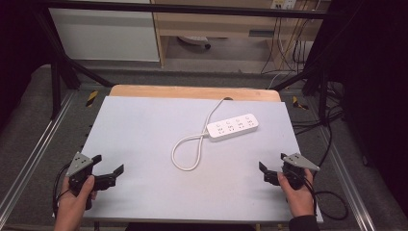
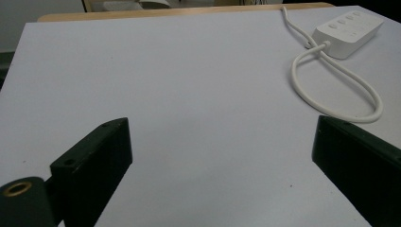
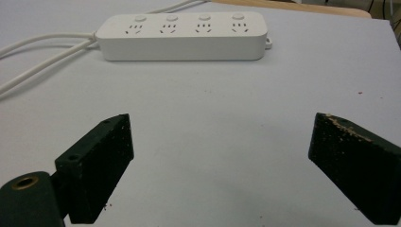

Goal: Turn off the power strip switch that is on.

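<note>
A white power strip (image 1: 233, 126) with several sockets lies on the pale grey table top (image 1: 144, 134), right of centre. Its white cable (image 1: 188, 149) makes a loop toward the near side, then runs off the far edge. The strip (image 2: 349, 31) and the cable loop (image 2: 340, 87) appear at the upper right of the left gripper view. In the right gripper view the strip (image 3: 182, 36) lies straight ahead. My left gripper (image 1: 108, 164) is held at the near left, open and empty. My right gripper (image 1: 270, 165) is held at the near right, open and empty, well short of the strip.
A wooden edge (image 1: 192, 92) borders the far side of the table. Black frame bars (image 1: 62, 72) rise at both sides. Dark cables (image 1: 332, 202) trail off the table's right side. A desk and more wires stand on the floor behind.
</note>
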`<state>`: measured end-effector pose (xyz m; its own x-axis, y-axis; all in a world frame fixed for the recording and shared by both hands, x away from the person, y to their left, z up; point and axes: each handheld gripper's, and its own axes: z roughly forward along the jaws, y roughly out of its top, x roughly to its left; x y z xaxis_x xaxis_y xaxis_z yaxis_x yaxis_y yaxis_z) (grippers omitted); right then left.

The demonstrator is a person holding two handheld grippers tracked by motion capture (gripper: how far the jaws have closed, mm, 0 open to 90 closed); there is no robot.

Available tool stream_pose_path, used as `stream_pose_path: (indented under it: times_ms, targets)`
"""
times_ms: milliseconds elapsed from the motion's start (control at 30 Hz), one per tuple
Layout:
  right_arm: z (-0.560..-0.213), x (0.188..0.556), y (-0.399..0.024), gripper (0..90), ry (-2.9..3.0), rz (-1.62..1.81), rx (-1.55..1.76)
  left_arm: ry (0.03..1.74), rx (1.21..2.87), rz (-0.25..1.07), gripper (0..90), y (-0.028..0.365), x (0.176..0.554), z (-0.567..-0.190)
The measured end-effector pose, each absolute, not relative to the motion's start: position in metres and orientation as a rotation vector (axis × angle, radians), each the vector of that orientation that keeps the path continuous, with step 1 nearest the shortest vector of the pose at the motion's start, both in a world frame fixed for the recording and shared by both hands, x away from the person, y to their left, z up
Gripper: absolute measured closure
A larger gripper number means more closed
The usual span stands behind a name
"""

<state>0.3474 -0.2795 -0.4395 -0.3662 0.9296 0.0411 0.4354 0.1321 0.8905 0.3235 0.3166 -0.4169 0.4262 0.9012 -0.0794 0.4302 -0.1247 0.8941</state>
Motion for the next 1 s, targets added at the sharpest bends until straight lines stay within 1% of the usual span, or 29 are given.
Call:
stream_pose_path:
  times_ms: [467, 833, 1000]
  targets:
    - [-0.437, 0.354, -0.277, 2.4, 1.912, 1.203, 1.316, 1.159, 1.735, 0.617, 5.6, 0.316, 0.325, -0.419]
    - [-0.423, 0.362, -0.271, 5.3, 1.893, 1.226, 1.3, 1.168, 1.747, 0.62, 5.6, 0.317, 0.326, -0.42]
    - [-0.416, 0.369, -0.265, 5.2, 1.888, 1.225, 1.276, 1.166, 1.747, 0.611, 5.6, 0.316, 0.326, -0.421]
